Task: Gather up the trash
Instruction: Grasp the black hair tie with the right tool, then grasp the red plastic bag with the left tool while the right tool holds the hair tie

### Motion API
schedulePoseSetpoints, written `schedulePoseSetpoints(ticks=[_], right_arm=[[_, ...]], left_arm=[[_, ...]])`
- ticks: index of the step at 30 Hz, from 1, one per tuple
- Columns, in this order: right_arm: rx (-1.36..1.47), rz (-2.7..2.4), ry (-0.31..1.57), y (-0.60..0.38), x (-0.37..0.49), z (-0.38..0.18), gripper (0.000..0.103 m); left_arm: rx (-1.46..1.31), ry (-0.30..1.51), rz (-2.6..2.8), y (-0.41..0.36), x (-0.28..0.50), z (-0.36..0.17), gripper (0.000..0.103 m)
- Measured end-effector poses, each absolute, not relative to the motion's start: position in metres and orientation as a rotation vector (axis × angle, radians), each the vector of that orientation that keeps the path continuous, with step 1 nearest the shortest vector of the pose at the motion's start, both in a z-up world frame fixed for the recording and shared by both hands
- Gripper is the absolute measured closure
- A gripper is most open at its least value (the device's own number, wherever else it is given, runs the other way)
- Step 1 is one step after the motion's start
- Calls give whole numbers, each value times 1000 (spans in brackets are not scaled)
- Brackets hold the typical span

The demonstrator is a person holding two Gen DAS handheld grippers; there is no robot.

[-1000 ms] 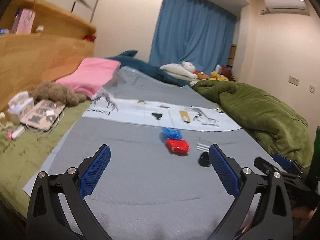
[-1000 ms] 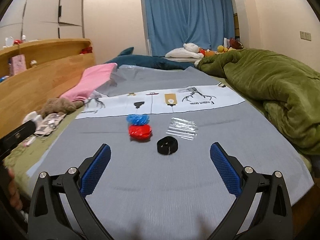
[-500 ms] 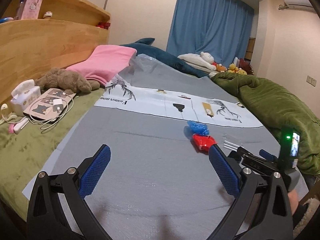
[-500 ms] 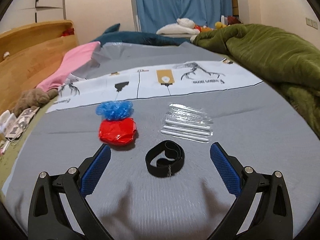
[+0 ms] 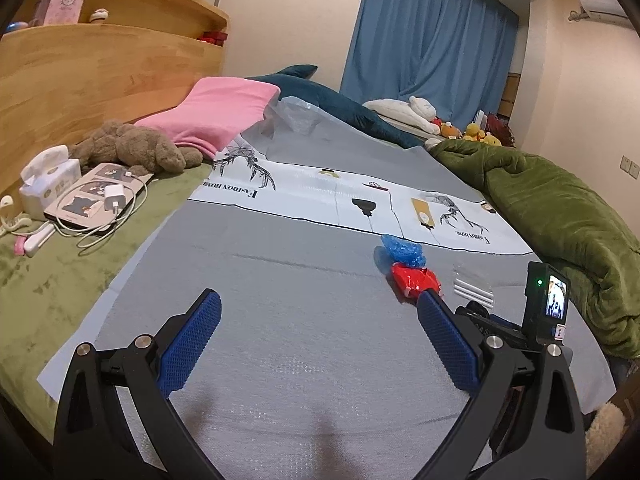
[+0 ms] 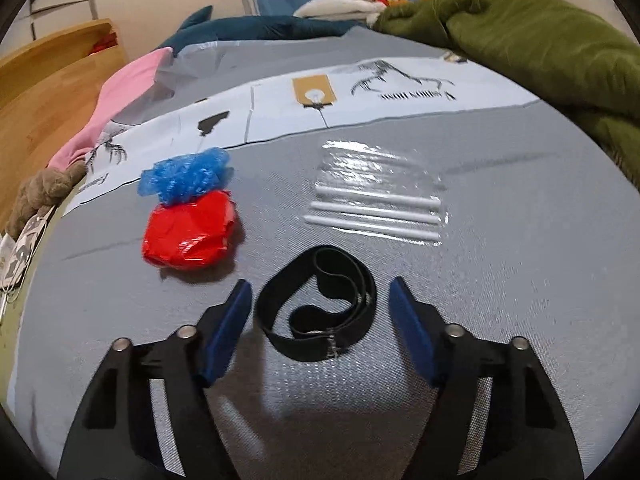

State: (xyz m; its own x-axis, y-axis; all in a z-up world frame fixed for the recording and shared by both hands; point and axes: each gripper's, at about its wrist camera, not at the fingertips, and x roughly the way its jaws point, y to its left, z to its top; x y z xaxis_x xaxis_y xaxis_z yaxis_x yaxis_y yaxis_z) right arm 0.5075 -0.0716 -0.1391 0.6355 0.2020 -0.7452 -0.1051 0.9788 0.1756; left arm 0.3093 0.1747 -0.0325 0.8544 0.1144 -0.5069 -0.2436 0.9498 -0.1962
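Right wrist view: the right gripper (image 6: 320, 312) is low over the grey sheet (image 6: 520, 280) on the bed, jaws spread wide and released, with the black elastic band (image 6: 316, 304) lying coiled between the two blue pads, touching neither. That straddle looks deliberate: a pad on each side so a squeeze would gather the floppy loop instead of pushing it away. At 10 o'clock from the band sits the red crumpled wrapper (image 6: 188, 236), with the blue crumpled wrapper (image 6: 184, 176) pressed against its far edge. At 1 o'clock lies the clear packet of white sticks (image 6: 376, 200), flat and apart from the band.

Over to the left wrist view: the left gripper (image 5: 316, 336) hangs above bare sheet, jaws also wide and holding nothing, well short of the trash at its 1 o'clock. It seems to be waiting clear of the working side. The right gripper's camera unit (image 5: 548, 306) shows at 3 o'clock.

Judging from this, the band is the first pick. Since it is thin and flat, the pads probably need to press into the soft sheet to catch it.
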Motion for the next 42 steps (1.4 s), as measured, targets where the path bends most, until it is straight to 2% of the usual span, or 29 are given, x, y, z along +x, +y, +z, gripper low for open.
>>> schedulePoseSetpoints(ticks=[1, 3, 5, 8, 11, 19, 27, 34, 42], right_arm=[[128, 175, 874, -73, 508, -141, 43], [138, 169, 876, -75, 509, -142, 58], [146, 174, 871, -76, 509, -142, 70], [151, 185, 855, -76, 507, -140, 80], [148, 183, 816, -77, 502, -133, 85], [91, 210, 703, -102, 463, -88, 86], [49, 142, 671, -195, 394, -54, 86], [128, 38, 719, -270, 356, -50, 85], [198, 32, 703, -295, 355, -53, 85]], left_arm=[[-255, 514, 189, 174, 309, -33, 8], [-243, 515, 190, 172, 310, -33, 8], [-237, 517, 189, 170, 310, -34, 8], [-236, 522, 187, 168, 311, -35, 8], [-238, 528, 187, 167, 312, -36, 8], [-257, 544, 161, 156, 325, -42, 8], [-178, 549, 72, 110, 392, -57, 8], [-204, 648, -1, 72, 462, -93, 8], [-223, 745, 19, 58, 512, -126, 8]])
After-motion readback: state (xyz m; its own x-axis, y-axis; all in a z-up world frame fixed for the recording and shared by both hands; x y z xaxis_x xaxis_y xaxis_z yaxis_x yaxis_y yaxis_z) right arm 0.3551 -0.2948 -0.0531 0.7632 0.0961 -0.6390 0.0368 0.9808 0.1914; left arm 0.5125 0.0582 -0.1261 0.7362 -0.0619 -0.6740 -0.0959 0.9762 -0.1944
